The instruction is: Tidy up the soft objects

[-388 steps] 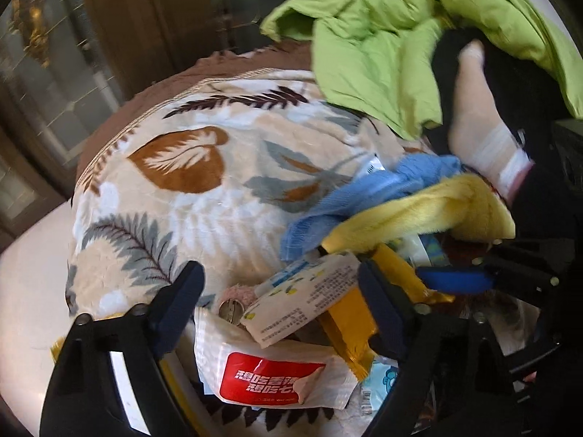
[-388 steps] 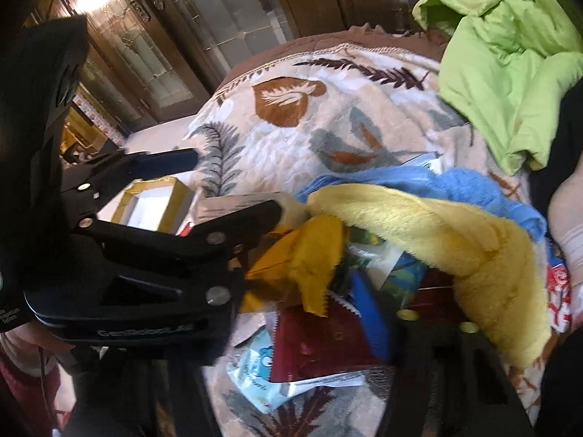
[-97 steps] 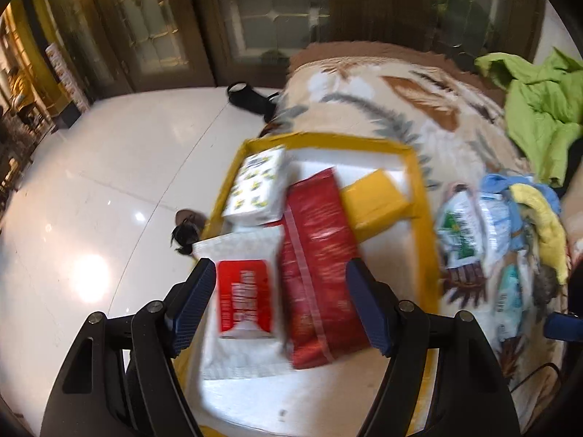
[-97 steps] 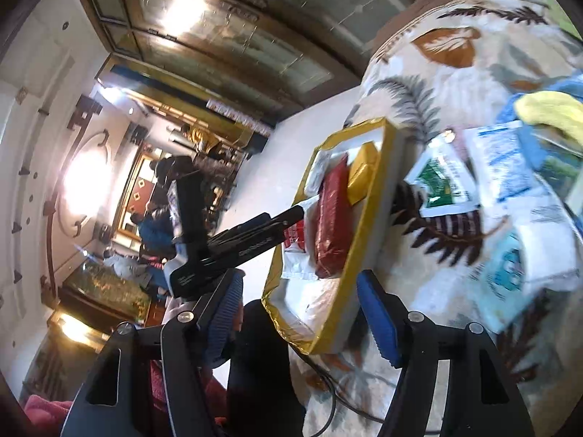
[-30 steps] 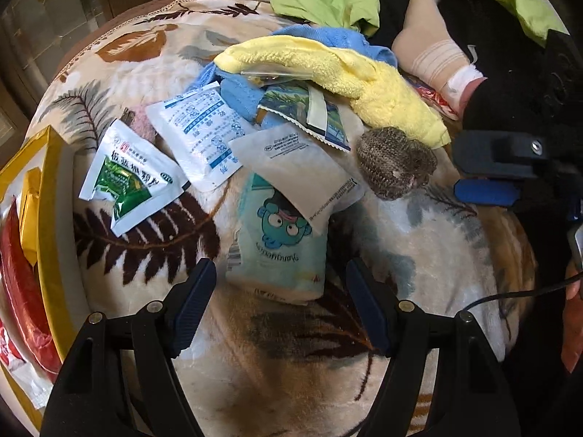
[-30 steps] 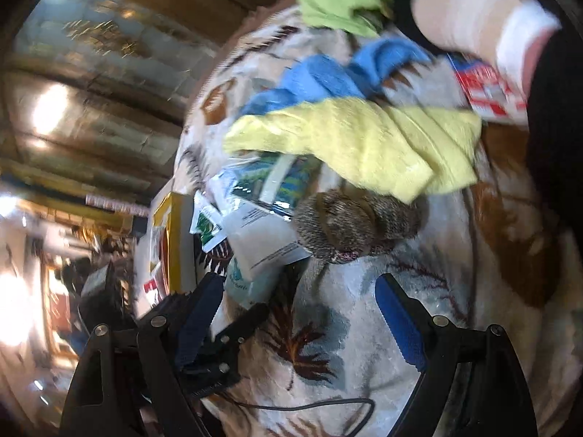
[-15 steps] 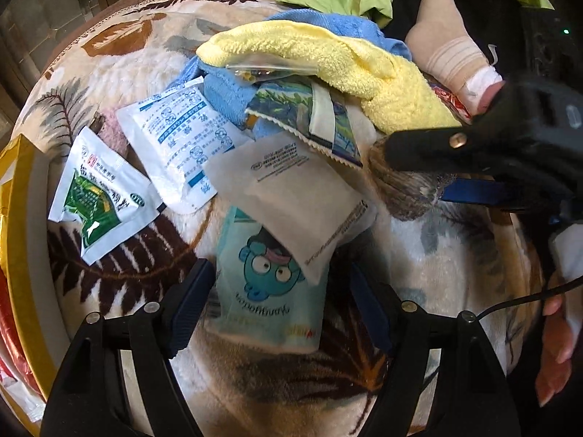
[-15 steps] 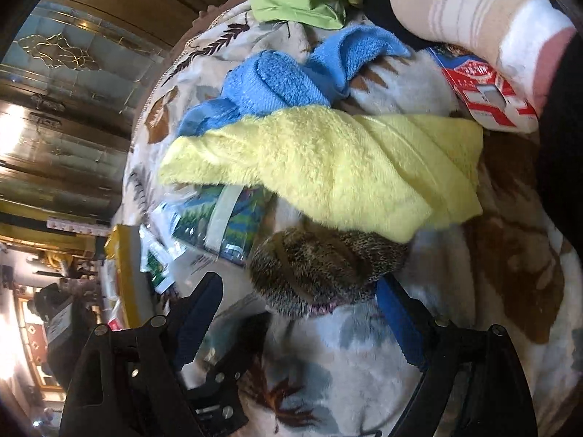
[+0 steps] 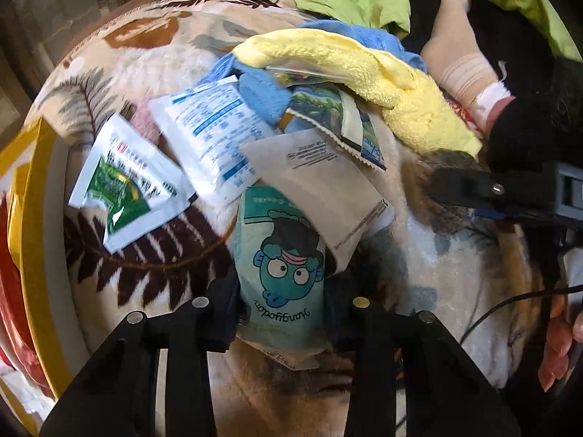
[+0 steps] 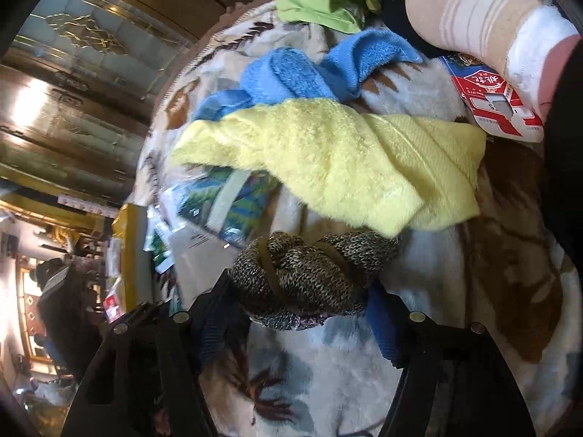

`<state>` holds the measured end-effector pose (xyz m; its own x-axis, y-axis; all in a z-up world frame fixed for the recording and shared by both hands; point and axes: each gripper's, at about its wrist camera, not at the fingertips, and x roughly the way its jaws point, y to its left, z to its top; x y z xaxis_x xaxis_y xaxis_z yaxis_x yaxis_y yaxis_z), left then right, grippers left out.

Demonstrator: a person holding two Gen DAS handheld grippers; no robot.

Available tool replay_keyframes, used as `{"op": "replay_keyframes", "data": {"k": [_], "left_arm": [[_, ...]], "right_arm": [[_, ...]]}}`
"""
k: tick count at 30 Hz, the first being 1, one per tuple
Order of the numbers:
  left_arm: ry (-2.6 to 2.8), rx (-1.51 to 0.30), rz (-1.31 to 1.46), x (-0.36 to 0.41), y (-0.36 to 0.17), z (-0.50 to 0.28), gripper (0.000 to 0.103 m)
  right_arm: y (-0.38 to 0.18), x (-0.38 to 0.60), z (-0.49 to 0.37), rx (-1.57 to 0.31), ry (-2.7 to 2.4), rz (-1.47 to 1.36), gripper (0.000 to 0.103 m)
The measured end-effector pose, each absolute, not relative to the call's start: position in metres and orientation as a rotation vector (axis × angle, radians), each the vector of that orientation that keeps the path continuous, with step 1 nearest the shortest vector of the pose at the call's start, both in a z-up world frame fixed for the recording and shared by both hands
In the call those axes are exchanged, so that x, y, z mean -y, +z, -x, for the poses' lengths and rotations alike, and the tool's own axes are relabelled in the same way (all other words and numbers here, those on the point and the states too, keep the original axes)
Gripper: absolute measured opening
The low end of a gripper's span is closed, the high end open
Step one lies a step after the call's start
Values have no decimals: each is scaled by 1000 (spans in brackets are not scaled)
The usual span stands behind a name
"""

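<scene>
Both of your tools have closed in on the pile on the bed. A second ago they hovered open above it; now the left tool is clamped on the lower end of the teal pouch, whose top still lies tucked under the white packet. The right tool has its jaws pressed against both sides of the knit ball, which sits on the blanket just below the yellow towel and blue towel. Neither item appears lifted yet. The yellow tray, already holding packets, waits at the left edge of the bed. The grip on the pouch looks ready for a pull clear and a carry to the tray; expect the white packet to drag along.
</scene>
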<state>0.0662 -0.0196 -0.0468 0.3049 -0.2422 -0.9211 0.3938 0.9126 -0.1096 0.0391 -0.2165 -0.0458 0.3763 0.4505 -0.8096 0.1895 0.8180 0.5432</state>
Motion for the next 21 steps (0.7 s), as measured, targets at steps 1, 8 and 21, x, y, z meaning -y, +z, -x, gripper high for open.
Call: {"op": "replay_keyframes", "data": {"k": [1, 8, 21], "left_arm": [[-421, -1187, -149, 18, -45, -64, 33], [-414, -1178, -125, 7, -42, -52, 33], [-343, -1119, -106, -25, -12, -25, 33]], "right_arm": [[-43, 216, -35, -1187, 194, -631, 69], [-33, 208, -22, -1182, 248, -651, 69], [-20, 165, -22, -1206, 344, -588, 69]]}}
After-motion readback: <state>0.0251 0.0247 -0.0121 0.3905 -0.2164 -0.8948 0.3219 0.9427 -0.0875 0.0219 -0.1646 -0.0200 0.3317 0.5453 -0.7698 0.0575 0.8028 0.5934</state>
